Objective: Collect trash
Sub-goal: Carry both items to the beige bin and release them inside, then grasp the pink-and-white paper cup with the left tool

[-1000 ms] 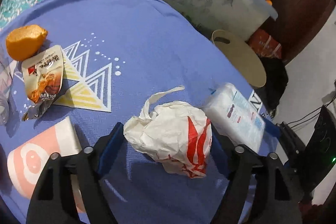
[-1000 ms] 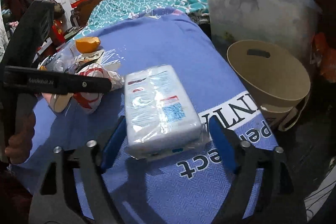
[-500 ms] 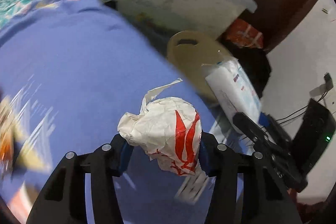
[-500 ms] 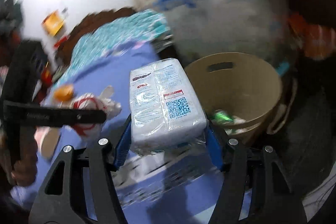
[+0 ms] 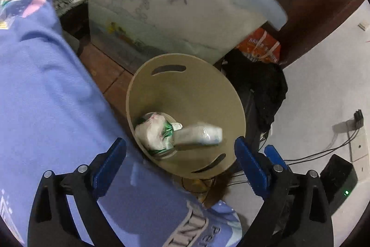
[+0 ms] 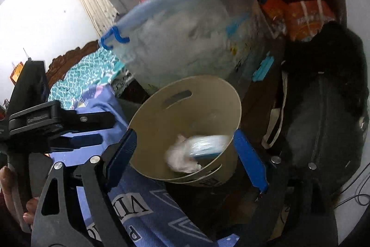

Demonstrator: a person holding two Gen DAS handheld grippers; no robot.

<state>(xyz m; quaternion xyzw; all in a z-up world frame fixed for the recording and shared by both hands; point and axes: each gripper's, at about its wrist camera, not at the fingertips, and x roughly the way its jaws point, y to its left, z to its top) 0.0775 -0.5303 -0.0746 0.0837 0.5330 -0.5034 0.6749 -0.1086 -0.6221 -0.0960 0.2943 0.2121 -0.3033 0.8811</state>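
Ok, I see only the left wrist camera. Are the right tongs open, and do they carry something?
Observer: The right tongs are open and empty, pointing into the beige bin.
Operator: What lies next to the black bag near the bin?
Observer: A white strap hangs on the black bag, on the side facing the bin.
Operator: And what holds the left tongs?
Observer: A bare hand grips their handle, at the lower left of the right wrist view.
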